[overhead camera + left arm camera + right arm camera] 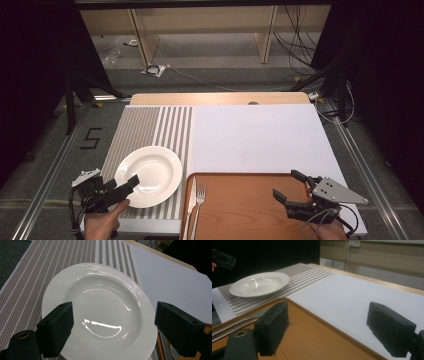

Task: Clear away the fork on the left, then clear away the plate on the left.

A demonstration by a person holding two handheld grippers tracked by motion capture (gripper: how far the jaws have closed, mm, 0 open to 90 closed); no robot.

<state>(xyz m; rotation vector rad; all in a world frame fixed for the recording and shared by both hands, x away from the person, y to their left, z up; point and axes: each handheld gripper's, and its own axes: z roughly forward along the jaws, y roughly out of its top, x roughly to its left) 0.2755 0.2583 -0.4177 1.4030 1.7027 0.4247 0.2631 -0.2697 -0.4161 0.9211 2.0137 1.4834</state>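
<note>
Left gripper (131, 186) is held at the near-left corner of the worktop (260, 135), jaws spread wide and nothing gripped. In the left gripper view the jaws are seen straddling the near part of the white deep plate (100, 307), one jaw over its left rim, the other past its right rim; contact cannot be told. The plate (148, 175) is set upright on the grey striped placemat (150, 125), near the mat's right edge, and is seen empty.

Just right of the mat, a brown tray (240, 205) is laid on the white sheet at the near edge. A fork (199, 195) and a knife (190, 205) are laid side by side along the tray's left rim, fork tines pointing away from the person.

Right gripper (290, 187) is held over the tray's right part, jaws apart and nothing gripped. In the right gripper view the tray rim (312, 312) is seen between the jaws, with the plate (259, 283) well beyond.
</note>
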